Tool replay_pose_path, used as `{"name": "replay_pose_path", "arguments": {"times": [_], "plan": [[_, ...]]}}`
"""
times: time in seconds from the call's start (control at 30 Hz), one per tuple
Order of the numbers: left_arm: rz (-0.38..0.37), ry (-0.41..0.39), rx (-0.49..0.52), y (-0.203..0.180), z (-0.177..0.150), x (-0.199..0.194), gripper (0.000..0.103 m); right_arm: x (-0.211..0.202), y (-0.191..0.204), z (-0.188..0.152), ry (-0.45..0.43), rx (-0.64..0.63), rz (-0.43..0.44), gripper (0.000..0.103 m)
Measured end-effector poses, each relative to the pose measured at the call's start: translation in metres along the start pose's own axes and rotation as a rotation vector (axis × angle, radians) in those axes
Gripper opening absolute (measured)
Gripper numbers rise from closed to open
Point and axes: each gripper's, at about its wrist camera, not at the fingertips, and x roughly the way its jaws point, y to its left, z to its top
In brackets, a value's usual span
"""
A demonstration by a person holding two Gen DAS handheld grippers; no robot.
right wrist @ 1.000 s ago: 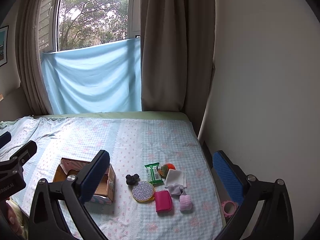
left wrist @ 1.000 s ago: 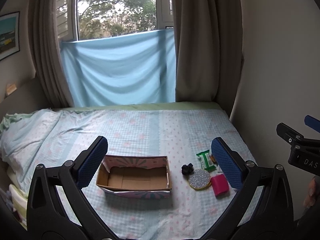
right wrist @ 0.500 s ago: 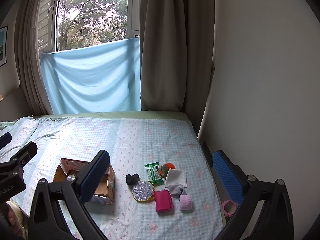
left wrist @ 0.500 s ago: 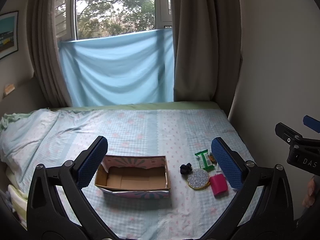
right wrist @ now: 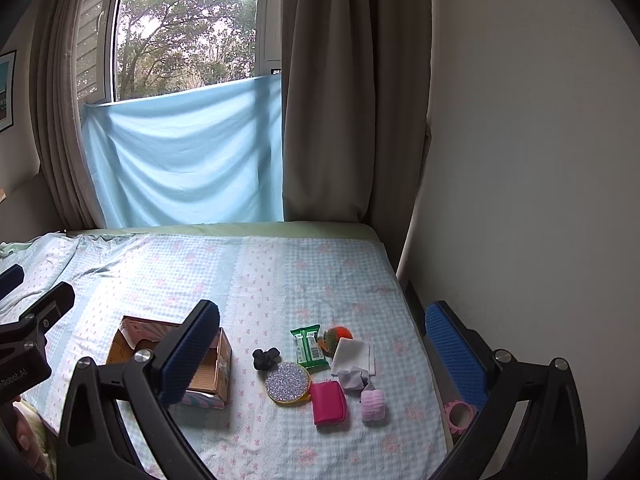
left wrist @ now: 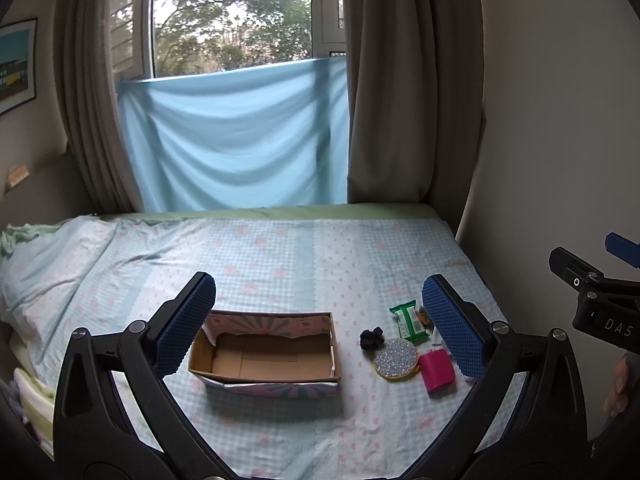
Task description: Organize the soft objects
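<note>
An open cardboard box [left wrist: 266, 356] [right wrist: 218, 364] lies empty on the bed. To its right sits a cluster: dark scrunchie [right wrist: 265, 358] [left wrist: 371, 338], glittery round mirror [right wrist: 288, 382] [left wrist: 395, 359], magenta pouch [right wrist: 329, 403] [left wrist: 437, 372], green wipes pack [right wrist: 309, 347] [left wrist: 409, 319], orange-green plush [right wrist: 335, 337], white cloth [right wrist: 354, 356], grey cloth [right wrist: 352, 378] and pink scrunchie [right wrist: 373, 405]. My left gripper [left wrist: 318, 330] hangs open above the box, holding nothing. My right gripper [right wrist: 322, 354] is open and empty over the cluster.
The bed [left wrist: 280, 248] with a checked sheet runs to a curtained window [left wrist: 232, 132]. A wall [right wrist: 520, 160] borders the bed's right side, with a pink ring [right wrist: 460, 414] in the gap. Rumpled bedding [left wrist: 36, 264] lies at the left.
</note>
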Motion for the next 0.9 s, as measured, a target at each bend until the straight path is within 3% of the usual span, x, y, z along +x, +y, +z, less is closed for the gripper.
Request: {"name": "replay_pose_path", "arguments": {"times": [0.57, 0.9], "plan": [[-0.025, 0.045, 0.003, 0.014, 0.011, 0.021, 0.103, 0.013, 0.009, 0.008, 0.023, 0.032, -0.014, 0.103], [-0.097, 0.207, -0.009, 0.008, -0.010, 0.090, 0.103, 0.060, -0.011, -0.006, 0.104, 0.072, -0.067, 0.103]]}}
